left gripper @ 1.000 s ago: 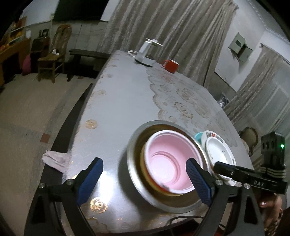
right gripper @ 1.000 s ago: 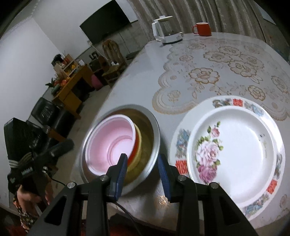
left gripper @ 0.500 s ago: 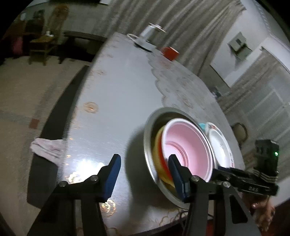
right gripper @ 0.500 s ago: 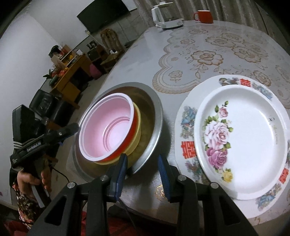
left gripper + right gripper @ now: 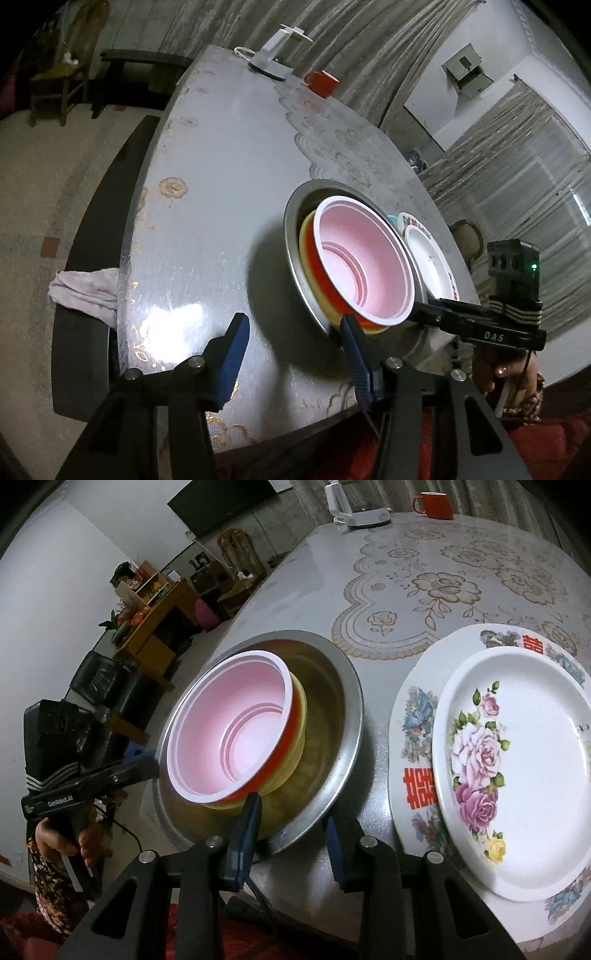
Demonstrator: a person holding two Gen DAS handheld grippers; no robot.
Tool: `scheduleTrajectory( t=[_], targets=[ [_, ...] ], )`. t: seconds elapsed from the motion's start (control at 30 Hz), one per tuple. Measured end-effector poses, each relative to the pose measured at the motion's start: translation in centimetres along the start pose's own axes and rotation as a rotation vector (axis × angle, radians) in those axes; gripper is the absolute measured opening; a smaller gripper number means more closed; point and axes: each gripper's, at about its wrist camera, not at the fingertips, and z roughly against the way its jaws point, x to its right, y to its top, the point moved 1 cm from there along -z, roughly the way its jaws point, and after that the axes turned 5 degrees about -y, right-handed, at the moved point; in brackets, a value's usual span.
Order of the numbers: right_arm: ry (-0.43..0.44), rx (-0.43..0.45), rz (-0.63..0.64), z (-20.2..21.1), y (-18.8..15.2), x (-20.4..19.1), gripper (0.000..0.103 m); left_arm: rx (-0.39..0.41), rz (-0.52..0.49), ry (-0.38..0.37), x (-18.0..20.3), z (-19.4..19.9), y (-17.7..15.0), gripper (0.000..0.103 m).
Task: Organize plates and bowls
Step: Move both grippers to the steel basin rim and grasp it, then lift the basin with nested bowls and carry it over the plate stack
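A metal basin [image 5: 332, 716] [image 5: 295, 236] sits near the table's front edge. Inside it, tilted, lie a yellow bowl [image 5: 295, 753] and a red bowl with a pink inside [image 5: 236, 731] [image 5: 365, 266]. To its right a white rose plate [image 5: 517, 768] rests on a larger flowered plate [image 5: 413, 716]; both show in the left wrist view [image 5: 428, 254]. My right gripper [image 5: 291, 823] straddles the basin's near rim, its jaws apart. My left gripper [image 5: 291, 343] is open, its right finger at the basin's near rim.
A red mug [image 5: 436, 504] [image 5: 323, 83] and a white kettle [image 5: 354, 506] stand at the table's far end. A lace mat [image 5: 461, 590] covers the middle right. A pink cloth [image 5: 85, 291] lies on a bench left of the table.
The left gripper's jaws narrowed from wide open, and it shifted left of the basin. The basin and its bowls have tilted. The right gripper stayed at the basin's rim.
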Motion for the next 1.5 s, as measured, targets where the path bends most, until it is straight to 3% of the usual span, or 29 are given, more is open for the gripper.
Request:
scheduleTrajectory(
  t=[0.23,0.43,0.7,0.8,1.1,1.5],
  targets=[
    [-0.038,0.007,0.025,-0.5,0.3,-0.2,0.033,-0.053,-0.068,0.044,1.0,-1.2,0.7,0.053],
    [-0.050,0.042,0.066,-0.8,0.6,-0.5,0.028,-0.095,-0.105,-0.067,1.0,-2.8,-0.1,0.053],
    [-0.045,0.053,0.099,-0.9,0.8,-0.7,0.030,-0.043,-0.252,-0.039,2.7,-2.5,-1.2,0.054],
    [-0.041,0.080,0.121,-0.8,0.6,-0.7,0.029,-0.023,-0.330,0.011,3.5,-2.4,-1.5,0.055],
    [-0.034,0.104,0.152,-0.2,-0.1,-1.0,0.028,0.026,-0.371,0.064,4.2,-2.3,-1.8,0.055],
    [-0.017,0.172,0.135,2.4,0.4,-0.7,0.028,0.083,-0.402,0.044,7.0,-1.7,0.3,0.055]
  ],
)
